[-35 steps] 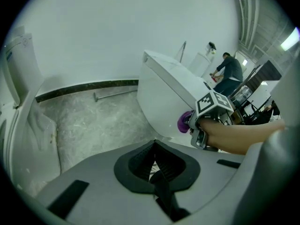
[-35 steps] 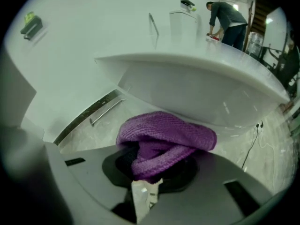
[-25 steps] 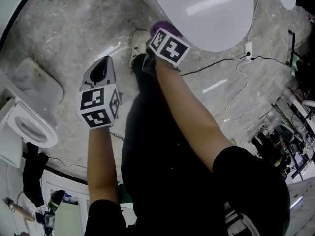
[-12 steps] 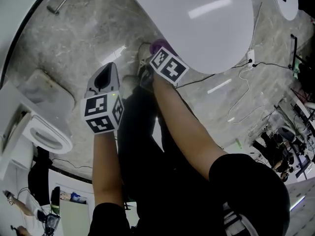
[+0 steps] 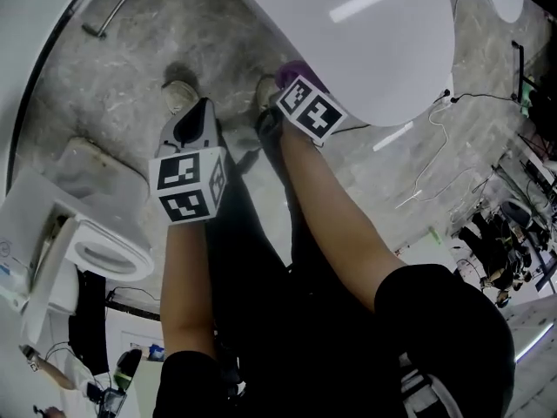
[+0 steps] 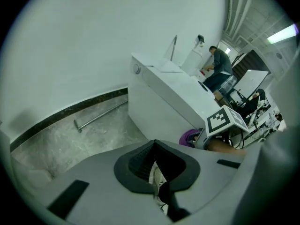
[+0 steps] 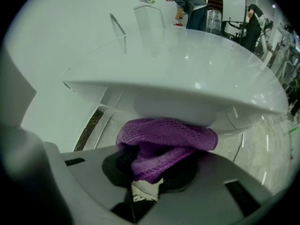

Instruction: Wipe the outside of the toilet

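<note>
The white toilet (image 5: 365, 33) fills the top of the head view with its lid down; its tank (image 6: 161, 100) stands against the wall. My right gripper (image 5: 291, 81) is shut on a purple cloth (image 7: 164, 137). The cloth is pressed against the underside of the bowl (image 7: 178, 108), just below the lid's rim (image 7: 187, 86). In the left gripper view the purple cloth (image 6: 189, 136) shows beside the right gripper's marker cube (image 6: 227, 121). My left gripper (image 5: 193, 124) hangs over the floor left of the toilet, apart from it, jaws shut on nothing.
A metal bar (image 6: 101, 116) lies on the marble floor by the wall. A second toilet (image 5: 104, 251) stands at the lower left. Cables (image 5: 435, 138) trail on the floor to the right. The person's shoes (image 5: 178, 94) are under the grippers. People (image 7: 187, 3) stand in the background.
The right gripper with the cloth has slid slightly right along the bowl's edge. A shoe has stepped into view at the left, and the left gripper has drifted a little.
</note>
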Demonstrator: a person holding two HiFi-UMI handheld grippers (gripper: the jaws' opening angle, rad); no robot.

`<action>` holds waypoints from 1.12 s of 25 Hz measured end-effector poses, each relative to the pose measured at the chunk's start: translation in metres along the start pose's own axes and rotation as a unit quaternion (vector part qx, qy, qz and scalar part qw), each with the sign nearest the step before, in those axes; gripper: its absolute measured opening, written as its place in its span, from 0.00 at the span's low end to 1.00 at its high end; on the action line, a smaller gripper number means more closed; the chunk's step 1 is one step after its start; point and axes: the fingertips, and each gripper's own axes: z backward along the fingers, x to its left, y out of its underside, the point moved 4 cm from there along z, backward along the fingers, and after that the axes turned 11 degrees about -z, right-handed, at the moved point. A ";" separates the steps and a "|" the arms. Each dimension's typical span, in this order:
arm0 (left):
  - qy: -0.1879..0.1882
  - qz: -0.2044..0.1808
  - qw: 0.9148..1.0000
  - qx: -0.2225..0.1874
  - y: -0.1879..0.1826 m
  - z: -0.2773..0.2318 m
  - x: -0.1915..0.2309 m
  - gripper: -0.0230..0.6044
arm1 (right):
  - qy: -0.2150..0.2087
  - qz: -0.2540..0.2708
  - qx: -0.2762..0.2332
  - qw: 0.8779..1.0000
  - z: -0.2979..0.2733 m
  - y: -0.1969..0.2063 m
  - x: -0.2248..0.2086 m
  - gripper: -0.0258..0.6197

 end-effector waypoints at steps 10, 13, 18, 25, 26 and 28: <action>0.040 -0.055 0.997 0.020 -0.014 0.010 0.064 0.05 | 0.028 -0.054 -0.044 0.997 -0.009 -0.007 0.060 0.17; 0.039 -0.058 0.997 0.022 -0.021 0.012 0.084 0.05 | 0.028 -0.059 -0.054 0.996 -0.012 -0.009 0.080 0.17; 0.033 -0.038 0.999 0.014 -0.048 0.010 0.114 0.05 | 0.021 -0.063 -0.060 0.996 -0.021 -0.024 0.119 0.17; 0.042 -0.039 0.998 0.024 -0.061 0.004 0.142 0.05 | 0.007 -0.077 -0.069 0.995 -0.037 -0.031 0.175 0.17; 0.044 -0.042 0.998 0.025 -0.062 0.003 0.145 0.05 | 0.007 -0.080 -0.069 0.994 -0.040 -0.032 0.181 0.17; 0.048 -0.046 0.997 0.028 -0.066 0.000 0.149 0.05 | 0.007 -0.083 -0.069 0.994 -0.045 -0.035 0.190 0.17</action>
